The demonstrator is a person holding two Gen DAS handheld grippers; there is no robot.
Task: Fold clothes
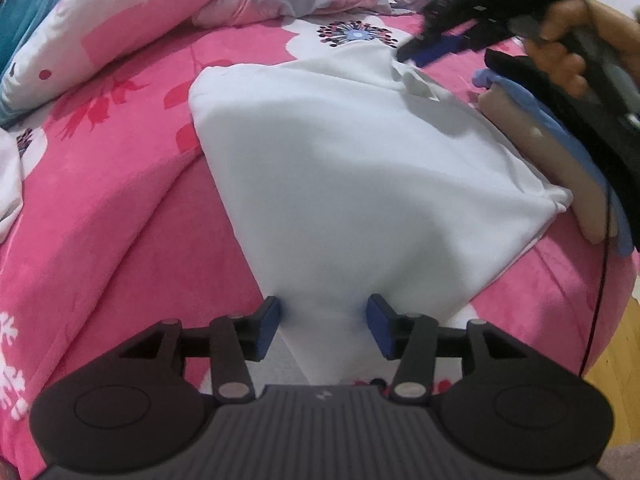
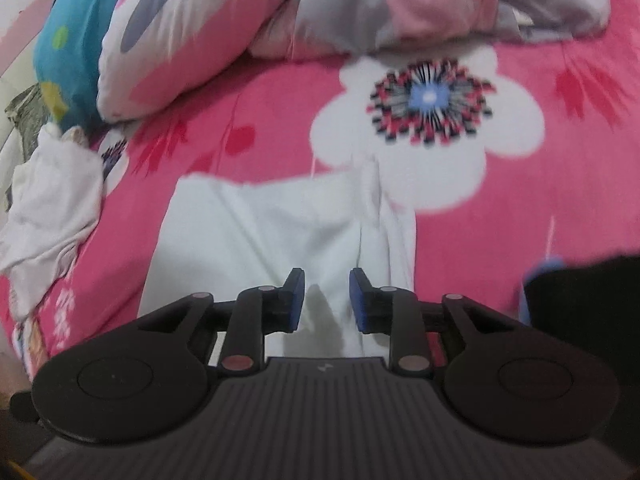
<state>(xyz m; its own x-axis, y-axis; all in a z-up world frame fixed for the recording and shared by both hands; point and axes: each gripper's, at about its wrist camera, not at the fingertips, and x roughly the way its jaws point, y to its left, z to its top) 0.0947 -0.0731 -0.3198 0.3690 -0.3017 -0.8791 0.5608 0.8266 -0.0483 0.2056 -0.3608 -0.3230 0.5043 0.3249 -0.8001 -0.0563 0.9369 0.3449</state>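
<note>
A white garment [image 1: 340, 168] lies spread on the pink flowered bedspread [image 1: 120, 208]. My left gripper [image 1: 323, 330] is open, its blue pads on either side of the garment's near corner, just above it. My right gripper [image 2: 326, 300] is open over the garment's far end [image 2: 280, 232], with its shadow on the cloth. In the left wrist view the right gripper [image 1: 424, 50] is held by a hand at the upper right, its tip at the garment's far right corner, blurred.
A folded stack of beige, blue and black clothes [image 1: 560, 152] sits right of the garment. A crumpled pink and grey quilt [image 2: 360, 8] lies at the back. A white crumpled cloth [image 2: 52, 208] lies at the left. A wooden floor [image 1: 624, 360] shows past the bed's right edge.
</note>
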